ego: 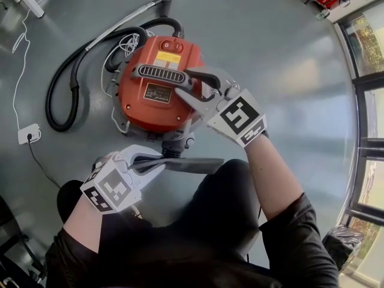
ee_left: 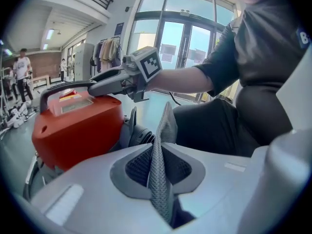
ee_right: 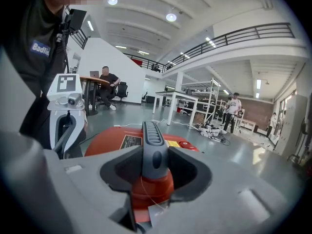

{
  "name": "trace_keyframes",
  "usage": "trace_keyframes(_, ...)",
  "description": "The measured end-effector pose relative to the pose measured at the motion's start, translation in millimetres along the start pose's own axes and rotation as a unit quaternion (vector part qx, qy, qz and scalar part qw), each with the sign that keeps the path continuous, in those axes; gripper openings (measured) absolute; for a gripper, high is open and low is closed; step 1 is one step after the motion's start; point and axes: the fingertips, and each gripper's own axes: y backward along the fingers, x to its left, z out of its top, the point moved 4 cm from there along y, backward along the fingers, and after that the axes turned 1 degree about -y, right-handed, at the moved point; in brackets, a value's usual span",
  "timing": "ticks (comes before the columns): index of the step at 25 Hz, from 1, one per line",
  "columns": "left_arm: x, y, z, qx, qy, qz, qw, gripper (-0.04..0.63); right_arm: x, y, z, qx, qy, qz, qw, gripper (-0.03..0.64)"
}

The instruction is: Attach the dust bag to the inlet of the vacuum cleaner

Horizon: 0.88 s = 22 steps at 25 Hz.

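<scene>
Your left gripper [ego: 157,161] is clamped on the grey dust bag [ego: 195,164], which lies flat just beside the inlet [ego: 175,144] on the near side of the red vacuum cleaner [ego: 150,104]. Your right gripper [ego: 187,83] is closed round the carry handle [ego: 161,75]. The bag looks like light, limp mesh that will sag and fold, so it's probably best held near its mouth.
</scene>
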Motion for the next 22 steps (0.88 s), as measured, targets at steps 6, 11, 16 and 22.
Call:
trace_keyframes(6, 1, -10, 6, 0.024, -0.044, 0.002, 0.9988, 0.074, 1, 0, 0, -0.001, -0.002, -0.004, 1.0, 0.143)
trace_keyframes(11, 3, -11, 9, 0.021, -0.044, -0.006, 0.9988, 0.08, 1, -1, 0, 0.002, -0.001, -0.013, 1.0, 0.143)
trace_keyframes(16, 11, -2, 5, -0.01, 0.007, -0.004, 0.9999, 0.081, 2, 0, 1, 0.006, 0.002, -0.009, 1.0, 0.141)
trace_keyframes(22, 12, -8, 10, 0.003, -0.012, -0.005, 0.9999, 0.095, 3, 0, 2, 0.009, 0.0, -0.011, 1.0, 0.141)
